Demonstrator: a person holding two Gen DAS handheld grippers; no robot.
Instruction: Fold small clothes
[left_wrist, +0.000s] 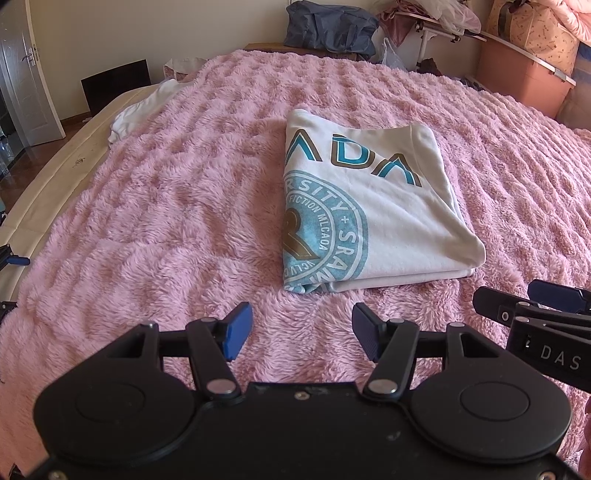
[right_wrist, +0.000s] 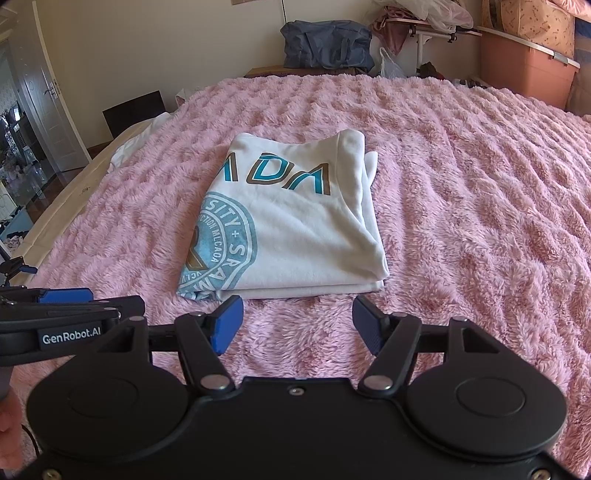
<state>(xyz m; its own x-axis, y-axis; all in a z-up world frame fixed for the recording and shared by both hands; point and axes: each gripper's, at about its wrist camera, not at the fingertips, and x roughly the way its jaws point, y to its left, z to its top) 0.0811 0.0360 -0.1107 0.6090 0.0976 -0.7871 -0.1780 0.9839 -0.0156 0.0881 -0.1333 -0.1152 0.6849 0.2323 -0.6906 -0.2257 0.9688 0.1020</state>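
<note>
Folded white T-shirt sits at my twelve o'clock, just beyond the left gripper and clear of its fingers; from the right gripper it's at twelve too, near edge just ahead of the tips. It lies on a fluffy pink blanket over the bed (a second white garment at ten o'clock, a blue bag by the far wall). Both sets of fingers are spread wide, holding nothing, touching nothing.
</note>
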